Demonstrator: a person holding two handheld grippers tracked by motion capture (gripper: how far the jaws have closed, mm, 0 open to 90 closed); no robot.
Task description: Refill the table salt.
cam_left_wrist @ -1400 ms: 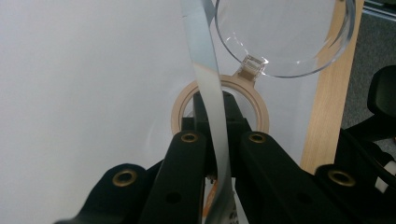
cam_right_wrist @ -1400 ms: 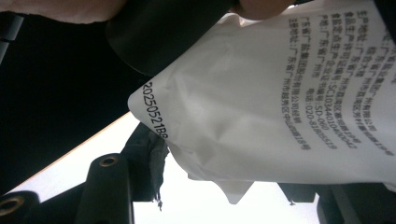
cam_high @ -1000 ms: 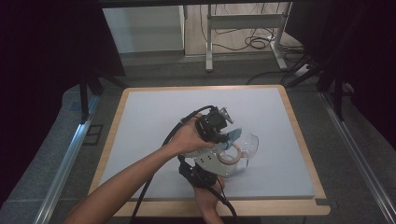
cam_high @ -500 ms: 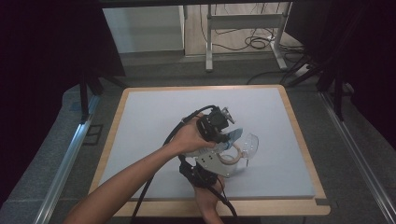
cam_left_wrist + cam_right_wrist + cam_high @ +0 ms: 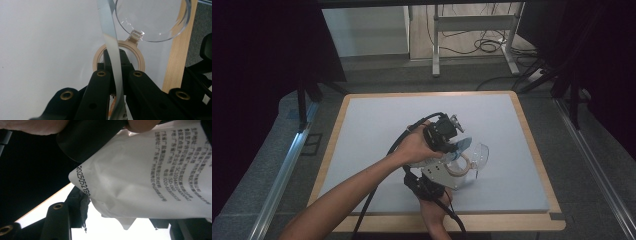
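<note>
At the centre of the high view, the left gripper (image 5: 451, 146) has its jaws clamped on a thin pale-blue sachet (image 5: 112, 53) over a clear plastic cup (image 5: 152, 20) lying on the bench (image 5: 377, 120), while the right gripper (image 5: 432, 182) grips the sachet's white printed end, so tearing it open likely comes next.

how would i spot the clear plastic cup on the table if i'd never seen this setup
Start at the grey mat in its wooden frame and find the two grippers meeting near its middle. Just right of them lies the clear plastic cup, on its side beside a tan tape ring; it alone is see-through.
</note>
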